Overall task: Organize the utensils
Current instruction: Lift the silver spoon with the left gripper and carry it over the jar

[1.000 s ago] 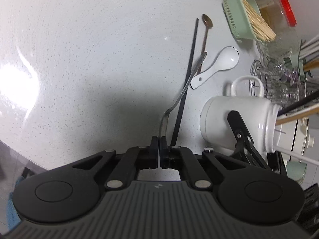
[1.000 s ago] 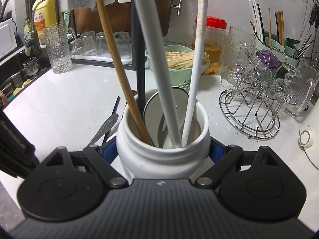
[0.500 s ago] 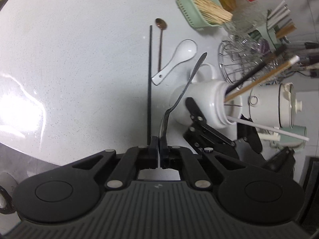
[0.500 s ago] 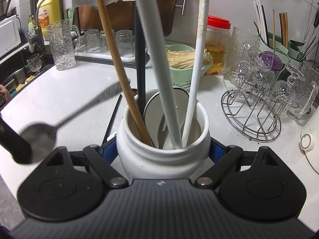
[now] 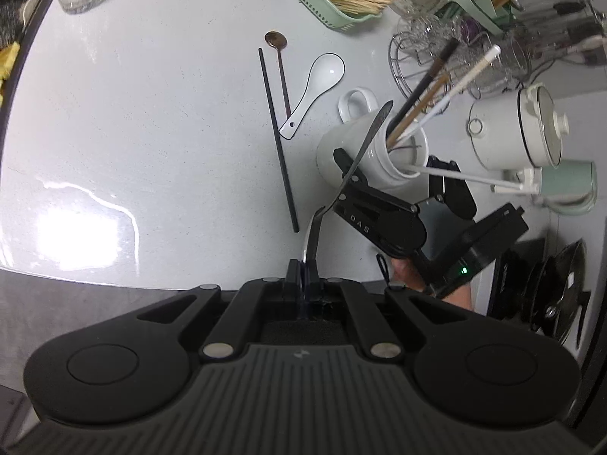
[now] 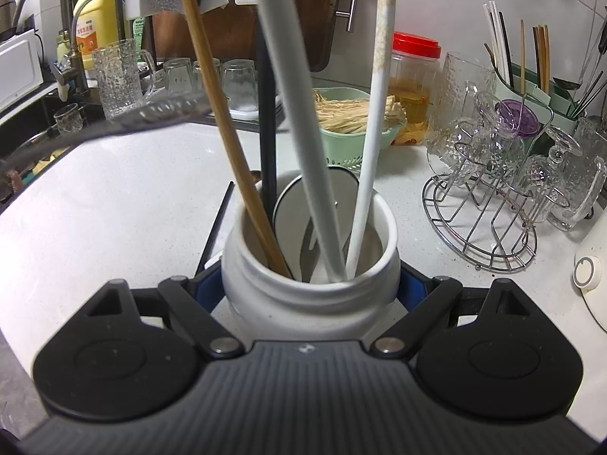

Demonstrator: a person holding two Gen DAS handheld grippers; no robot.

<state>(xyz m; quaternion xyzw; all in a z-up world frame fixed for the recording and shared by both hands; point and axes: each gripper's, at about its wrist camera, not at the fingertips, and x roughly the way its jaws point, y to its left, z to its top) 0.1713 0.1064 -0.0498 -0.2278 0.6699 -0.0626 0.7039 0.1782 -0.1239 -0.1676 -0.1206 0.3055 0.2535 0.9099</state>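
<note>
Change since a second ago: metal spoon (image 5: 356, 167), then low by the counter beside the black chopstick (image 5: 279, 140), now lifted well above it, handle tip over the white jar (image 5: 364, 159); the view takes in far more of the counter.

Left gripper (image 5: 303, 269): fingers together, pinching the spoon by its bowl end, handle pointing away.

Right gripper (image 6: 309, 288): fingers wide apart, pads pressed on either side of the jar, which stands on the white counter (image 5: 132, 113).

Jar contents: wooden, white and black chopsticks.

Loose on counter: black chopstick, small dark spoon (image 5: 279, 60), white ceramic spoon (image 5: 315, 87).
</note>
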